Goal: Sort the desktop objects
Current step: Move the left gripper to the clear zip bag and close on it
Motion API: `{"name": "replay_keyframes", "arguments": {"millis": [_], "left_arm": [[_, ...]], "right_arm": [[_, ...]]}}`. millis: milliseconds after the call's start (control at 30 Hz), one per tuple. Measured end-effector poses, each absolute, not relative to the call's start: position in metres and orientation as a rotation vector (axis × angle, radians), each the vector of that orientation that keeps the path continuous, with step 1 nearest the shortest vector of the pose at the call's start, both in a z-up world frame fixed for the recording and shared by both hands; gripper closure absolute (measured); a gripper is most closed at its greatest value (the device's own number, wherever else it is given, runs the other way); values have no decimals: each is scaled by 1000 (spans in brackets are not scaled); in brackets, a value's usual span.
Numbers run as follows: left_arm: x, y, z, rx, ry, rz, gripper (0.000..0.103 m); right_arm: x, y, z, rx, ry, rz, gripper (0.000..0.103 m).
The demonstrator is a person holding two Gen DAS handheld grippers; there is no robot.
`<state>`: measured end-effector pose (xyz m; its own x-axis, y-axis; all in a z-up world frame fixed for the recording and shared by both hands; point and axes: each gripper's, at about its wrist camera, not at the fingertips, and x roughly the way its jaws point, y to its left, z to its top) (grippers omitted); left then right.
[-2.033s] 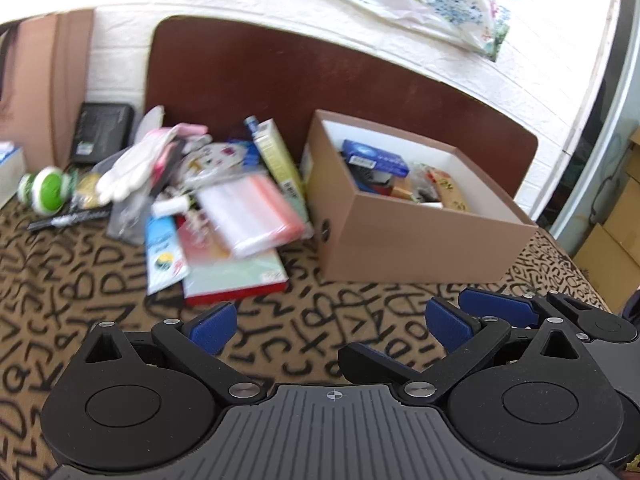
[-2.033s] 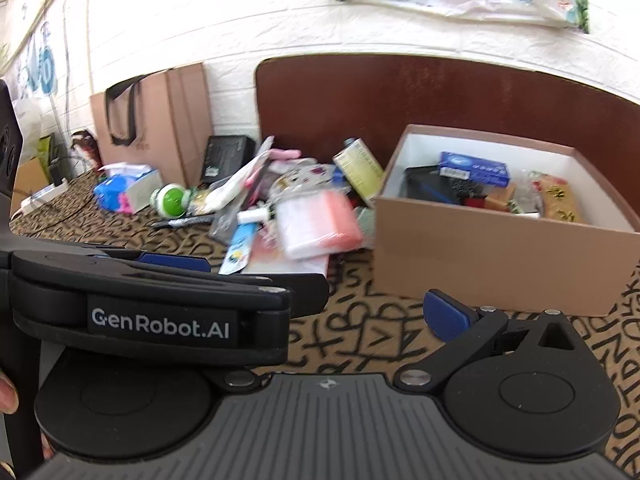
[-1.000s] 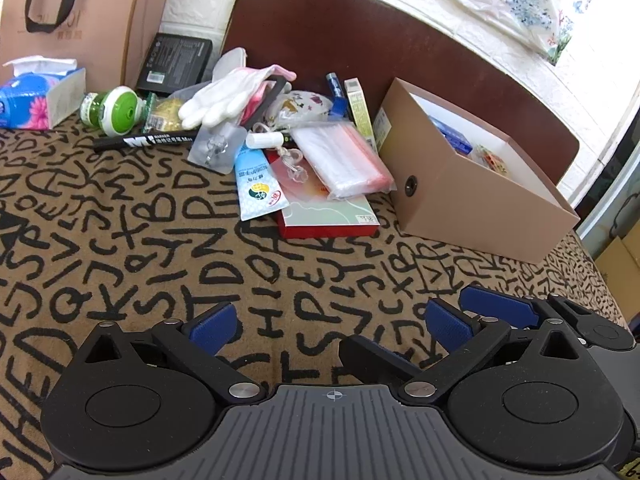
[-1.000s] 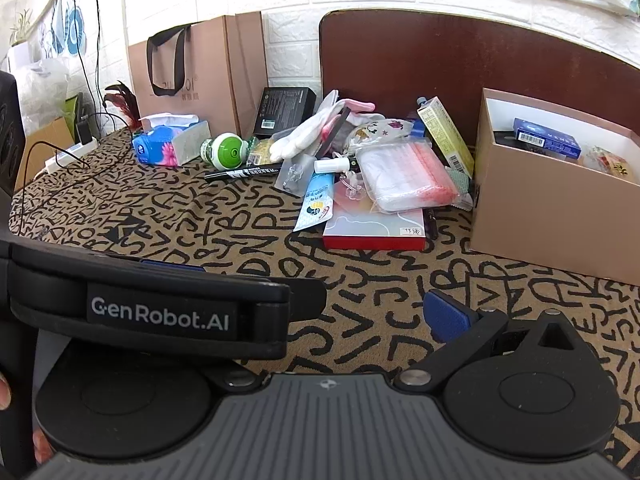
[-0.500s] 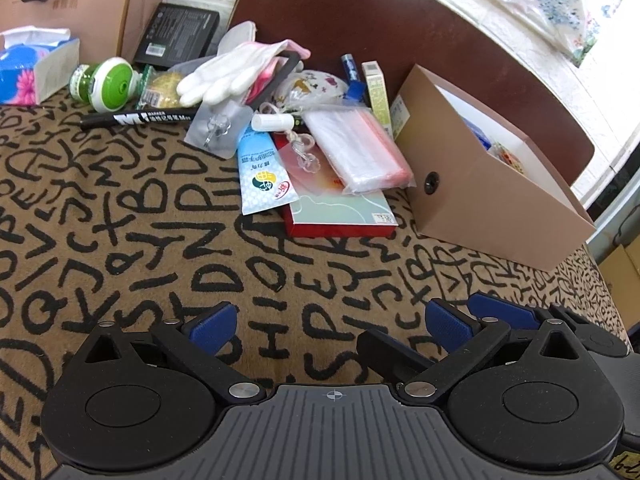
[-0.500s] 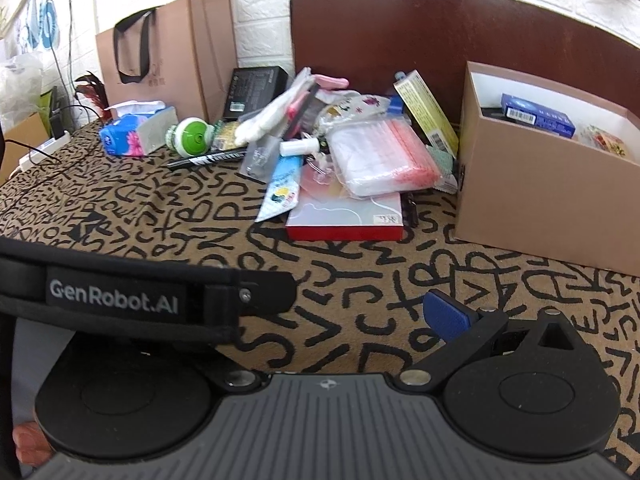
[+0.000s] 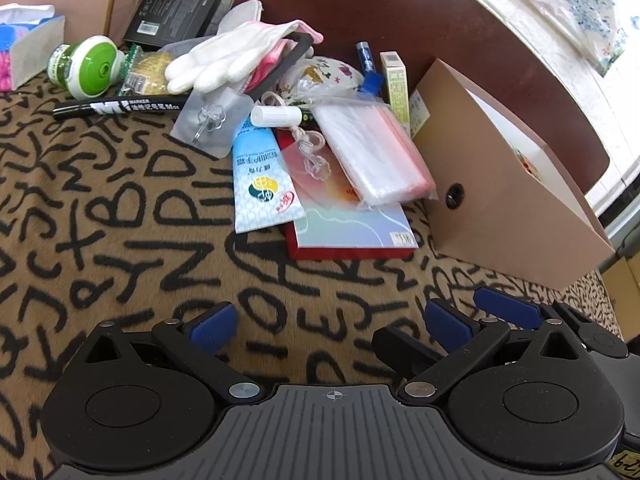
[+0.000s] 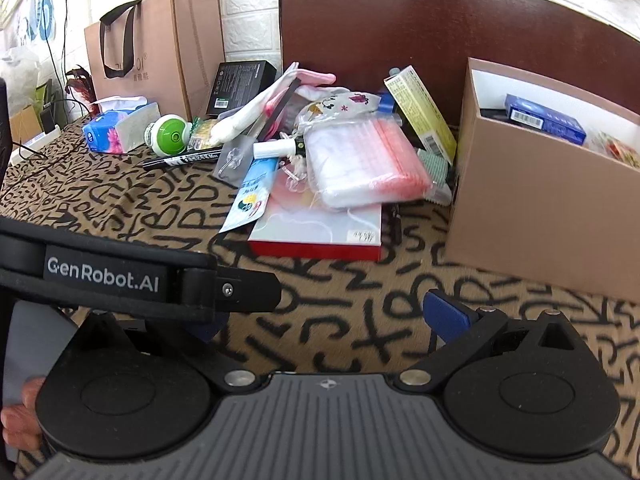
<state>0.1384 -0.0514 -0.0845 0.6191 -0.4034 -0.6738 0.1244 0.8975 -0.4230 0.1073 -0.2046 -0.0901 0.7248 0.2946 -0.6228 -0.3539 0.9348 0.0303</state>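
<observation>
While both grippers hang low over the letter-print tablecloth (image 7: 120,200), the left gripper (image 7: 327,322) has its blue pads spread wide with nothing between them. Right gripper (image 8: 320,316) also looks spread and empty; its left finger is hidden behind the other tool's black arm marked "GenRobot.AI". Pile of desktop objects sits at 12 o'clock from both. Nearest is a red-edged notebook (image 7: 352,228) lying flat, long axis running 6 to 12. On its left edge lies a blue-white tube (image 7: 264,184), cap toward 12. Clear bag stack (image 7: 372,152) rests on the notebook. Black marker (image 7: 120,106), printed "MARKER", runs 9 to 3. Beyond it are a green-white bottle (image 7: 88,66) on its side, a white glove (image 7: 228,60) and a black box (image 7: 174,12). Brown cardboard box (image 7: 500,184) stands at 2 o'clock, just beside the notebook. Compared with half a second ago, the pile looms larger and closer in both views.
</observation>
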Motion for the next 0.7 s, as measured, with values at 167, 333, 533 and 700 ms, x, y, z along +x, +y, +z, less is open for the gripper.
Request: {"name": "replay_keyframes", "arguments": {"millis": [167, 333, 533, 700], "left_arm": [[157, -51, -88, -342, 853, -314, 2], [171, -52, -88, -342, 847, -326, 4], [185, -52, -89, -352, 838, -330, 6], [192, -54, -89, -345, 831, -336, 9]], "right_arm": [[126, -207, -97, -94, 692, 379, 5], [142, -206, -103, -104, 701, 395, 8], [158, -206, -108, -104, 709, 412, 16], [167, -205, -110, -107, 700, 429, 19]]}}
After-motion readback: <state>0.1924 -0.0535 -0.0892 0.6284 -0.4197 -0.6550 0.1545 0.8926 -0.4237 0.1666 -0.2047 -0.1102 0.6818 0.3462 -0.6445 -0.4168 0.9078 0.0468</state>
